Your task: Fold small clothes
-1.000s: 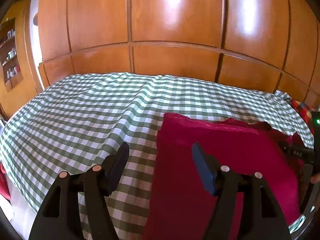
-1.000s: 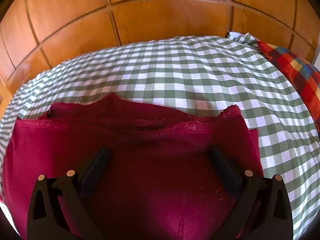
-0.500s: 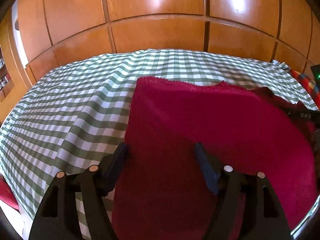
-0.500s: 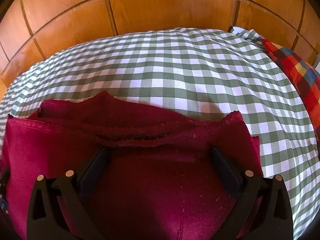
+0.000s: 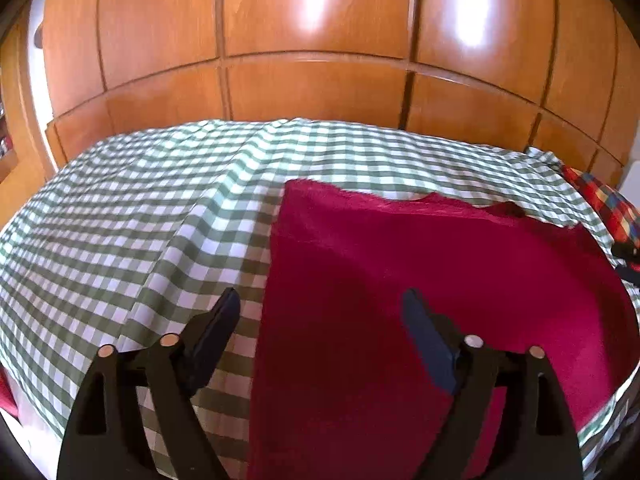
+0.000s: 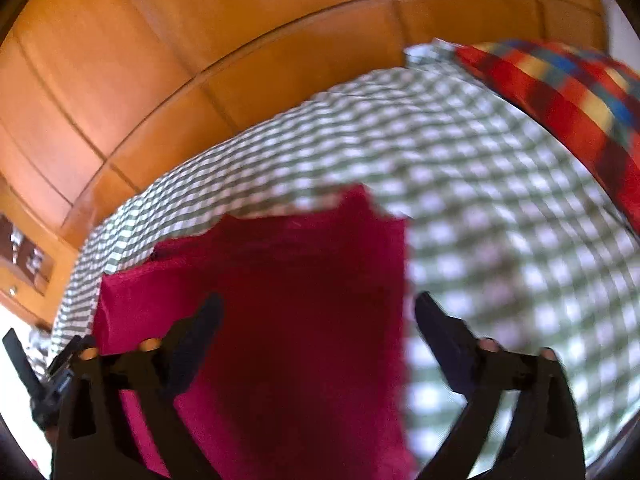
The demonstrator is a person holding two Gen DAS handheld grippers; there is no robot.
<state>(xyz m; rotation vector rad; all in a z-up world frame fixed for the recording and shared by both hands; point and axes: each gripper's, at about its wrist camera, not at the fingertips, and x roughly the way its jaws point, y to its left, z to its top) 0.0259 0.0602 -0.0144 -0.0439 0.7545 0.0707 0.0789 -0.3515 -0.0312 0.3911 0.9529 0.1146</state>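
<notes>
A dark red garment (image 5: pixel 420 280) lies folded flat on the green-and-white checked cover (image 5: pixel 140 220). My left gripper (image 5: pixel 320 314) hovers over its left edge. Its jaws are opening and nothing is pinched between them: one finger is above the checks, the other above the red fabric. In the blurred right wrist view the garment (image 6: pixel 288 300) shows again, with stacked layers at its far end. My right gripper (image 6: pixel 320 316) straddles its right edge. Its jaws are closing but stand apart, and the pads press on nothing.
Glossy wooden wardrobe panels (image 5: pixel 320 80) rise just behind the bed. A red, blue and yellow plaid cloth (image 6: pixel 568 92) lies at the right end. Shelves (image 6: pixel 28 260) stand at the far left. Bare checked cover (image 6: pixel 500 220) stretches to the garment's right.
The right wrist view has swung right, from over the garment's middle to its right edge, and its fingers stand closer together. The left fingers have spread wider and hover near the left edge.
</notes>
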